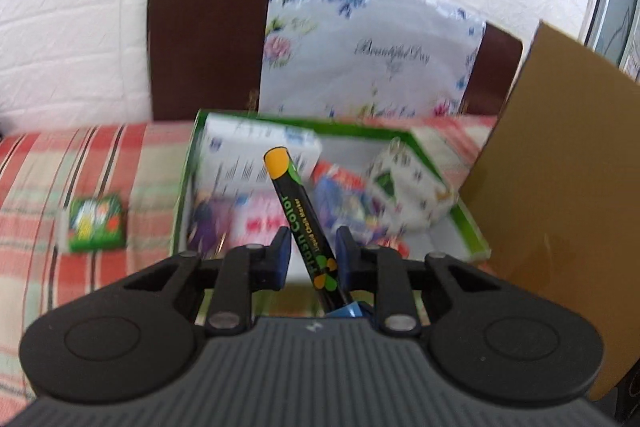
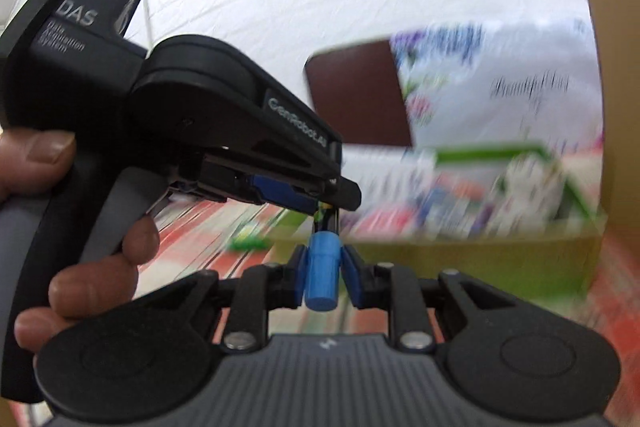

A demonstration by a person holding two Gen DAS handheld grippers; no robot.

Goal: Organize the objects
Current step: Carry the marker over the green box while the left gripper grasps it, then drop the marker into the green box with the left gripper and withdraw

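A black chalk marker (image 1: 306,227) with an orange end and a blue cap stands between the fingers of my left gripper (image 1: 314,251); the pads are close beside it and seem to hold it. My right gripper (image 2: 322,275) is shut on the marker's blue cap (image 2: 321,269), just below the left gripper's body (image 2: 224,131), which a hand holds. Behind lies a green-rimmed box (image 1: 440,183) with packets and a white printed pouch (image 1: 408,187) inside. It shows blurred in the right wrist view (image 2: 500,151).
A small green packet (image 1: 96,223) lies on the red plaid cloth (image 1: 48,167) left of the box. A floral bag (image 1: 360,47) leans on a brown chair back (image 1: 204,39). A cardboard sheet (image 1: 560,187) stands at the right. A white brick wall is behind.
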